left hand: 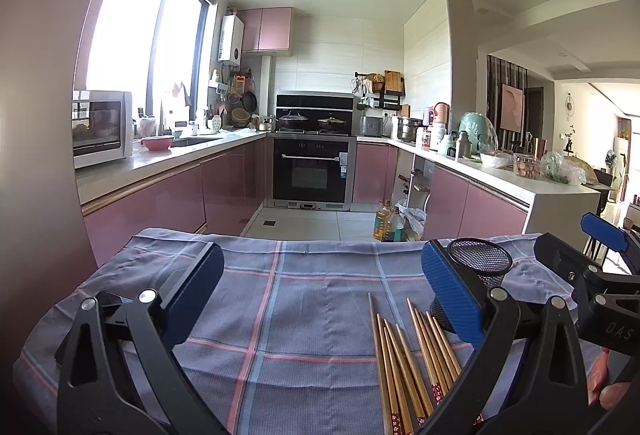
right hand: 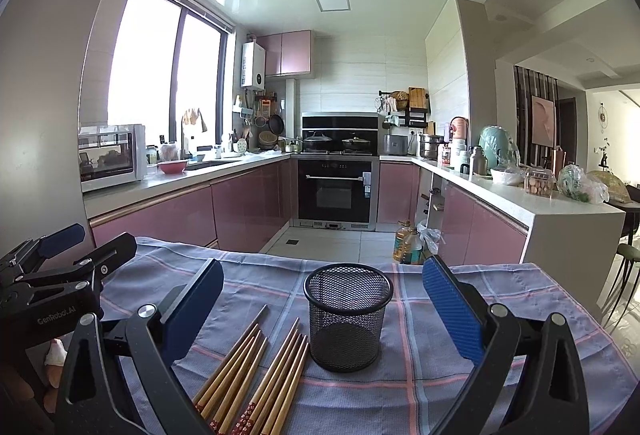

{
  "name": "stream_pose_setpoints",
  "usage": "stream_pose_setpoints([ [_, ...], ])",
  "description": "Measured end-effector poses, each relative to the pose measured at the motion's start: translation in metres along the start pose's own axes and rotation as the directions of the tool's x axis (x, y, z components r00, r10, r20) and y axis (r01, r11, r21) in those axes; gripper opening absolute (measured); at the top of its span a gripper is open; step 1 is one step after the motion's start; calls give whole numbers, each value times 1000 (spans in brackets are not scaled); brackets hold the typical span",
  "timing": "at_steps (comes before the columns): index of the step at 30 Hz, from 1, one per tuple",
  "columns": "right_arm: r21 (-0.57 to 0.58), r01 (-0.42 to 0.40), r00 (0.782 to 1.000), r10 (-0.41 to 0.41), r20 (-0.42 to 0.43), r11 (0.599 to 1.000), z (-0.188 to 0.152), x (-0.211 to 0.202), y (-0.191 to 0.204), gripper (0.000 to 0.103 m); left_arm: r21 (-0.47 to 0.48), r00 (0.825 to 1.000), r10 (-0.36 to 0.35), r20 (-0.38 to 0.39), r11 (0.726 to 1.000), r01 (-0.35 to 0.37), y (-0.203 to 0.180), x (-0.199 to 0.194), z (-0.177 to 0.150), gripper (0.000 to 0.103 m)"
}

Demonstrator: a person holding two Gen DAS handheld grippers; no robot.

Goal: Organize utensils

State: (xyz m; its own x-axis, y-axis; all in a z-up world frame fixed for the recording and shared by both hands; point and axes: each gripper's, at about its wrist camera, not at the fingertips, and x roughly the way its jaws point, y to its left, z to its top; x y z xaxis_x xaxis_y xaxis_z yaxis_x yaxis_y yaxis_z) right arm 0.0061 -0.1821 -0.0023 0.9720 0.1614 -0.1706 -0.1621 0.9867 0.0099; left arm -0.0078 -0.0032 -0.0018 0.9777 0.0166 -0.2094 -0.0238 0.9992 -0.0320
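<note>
Gaping wide and empty, the left claw [left hand: 322, 299] and right claw [right hand: 322, 309] hover above the cloth-covered counter [right hand: 500, 387]. Bamboo chopsticks [right hand: 256, 375] lie loosely bunched just beside the upright mesh cup [right hand: 347, 319], kitchen cabinets [right hand: 248, 207] beyond.

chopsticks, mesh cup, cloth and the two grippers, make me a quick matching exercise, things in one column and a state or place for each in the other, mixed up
Things:
1. chopsticks
2. mesh cup
3. plaid cloth
4. left gripper and right gripper

States or places:
A. standing upright, with nothing seen inside
B. spread flat over the table, under everything else
C. open and holding nothing
D. lying flat in a loose bundle beside the cup

Pairs: 1-D, 2-A, 3-B, 4-C
</note>
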Motion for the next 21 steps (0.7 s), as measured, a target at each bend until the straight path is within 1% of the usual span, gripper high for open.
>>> stream_pose_setpoints([
  [21, -1, 5, 1000, -5, 8, 1000, 0, -4, 0, 96, -6, 1000, -5, -8, 1000, 5, -1, 1, 2, 97],
])
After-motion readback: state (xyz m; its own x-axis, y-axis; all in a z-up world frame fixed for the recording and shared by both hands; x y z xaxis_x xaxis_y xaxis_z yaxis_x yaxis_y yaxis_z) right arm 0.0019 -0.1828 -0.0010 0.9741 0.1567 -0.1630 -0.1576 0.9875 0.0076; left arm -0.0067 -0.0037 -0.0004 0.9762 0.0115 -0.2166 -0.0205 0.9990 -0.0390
